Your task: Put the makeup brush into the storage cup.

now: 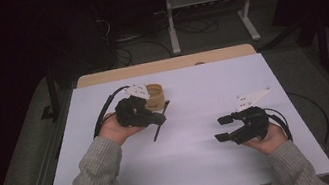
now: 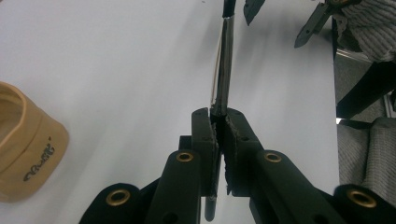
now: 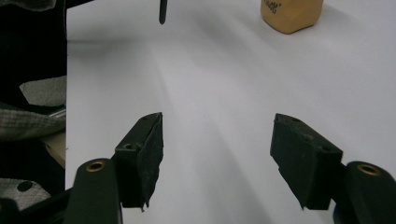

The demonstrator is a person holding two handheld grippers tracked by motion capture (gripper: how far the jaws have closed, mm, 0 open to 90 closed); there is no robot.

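A thin dark stick (image 1: 158, 132) is clamped in my left gripper (image 1: 159, 118), which is shut on it near its middle, above the left part of the white table top (image 1: 190, 169). In the left gripper view the stick (image 2: 225, 60) runs straight out from between the pressed pads of the left gripper (image 2: 219, 116). A tan cup (image 1: 155, 94) stands just behind that hand; its rim and wall (image 2: 23, 144) lie at the left. My right gripper (image 1: 220, 129) rests low at the right, open, with nothing between its jaws (image 3: 217, 140). Ahead of it are the stick's end (image 3: 162, 11) and the cup (image 3: 290, 14).
The white top sits on a wooden table whose edge (image 1: 163, 65) shows at the back. Beyond it are a dark floor with cables and a metal frame's legs (image 1: 172, 30). Grey floor and rails border both sides of the top.
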